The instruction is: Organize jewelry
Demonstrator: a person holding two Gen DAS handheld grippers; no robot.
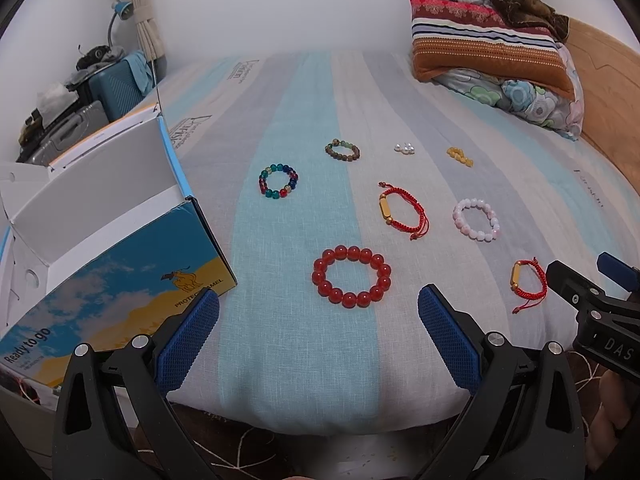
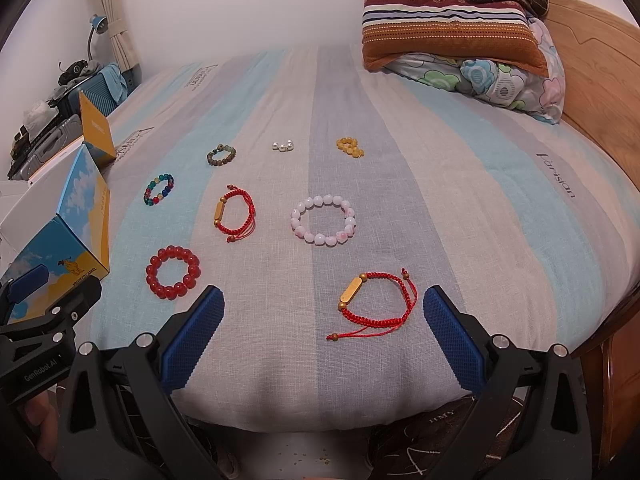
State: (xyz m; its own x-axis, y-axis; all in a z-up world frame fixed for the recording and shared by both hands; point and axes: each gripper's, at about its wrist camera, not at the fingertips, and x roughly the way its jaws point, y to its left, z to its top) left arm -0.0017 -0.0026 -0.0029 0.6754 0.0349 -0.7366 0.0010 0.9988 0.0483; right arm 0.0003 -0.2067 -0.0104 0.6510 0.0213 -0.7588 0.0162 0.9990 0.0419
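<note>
Lot of eight jewelry pieces, recorded loose on a striped bedsheet [image 2: 400, 128], none yet boxed; an open shoe box [image 1: 120, 248] was noted at the left edge of the bed. Risks were judged as follows: the beads could roll or be pushed along the soft sheet if a finger was set down on a strand rather than astride it; the trailing cords of the near red cord bracelet [image 2: 376, 304] could be caught alone, so that the piece might swing or slip free in transit; sheet fabric could be pinched together with a thin cord; the small white pearl cluster [image 2: 283, 145] and yellow bead piece [image 2: 350, 148], lying farthest off, could be scattered by a coarse grip. Left gripper [image 1: 318, 320]: jaws were spread wide, nothing held; the red bead bracelet [image 1: 351, 276] was recorded just ahead of the gap and between the finger lines, not touched. Right gripper [image 2: 322, 320]: jaws likewise spread wide and empty; the near red cord bracelet lay between the fingertips, nearer the right-hand one, apparently untouched. Further off were entered a pink-white bead bracelet [image 2: 323, 220], a second red cord bracelet [image 2: 236, 214], a multicolour glass bead bracelet [image 2: 159, 190] and a brown-green bead bracelet [image 2: 221, 155], all well apart from either gripper.
</note>
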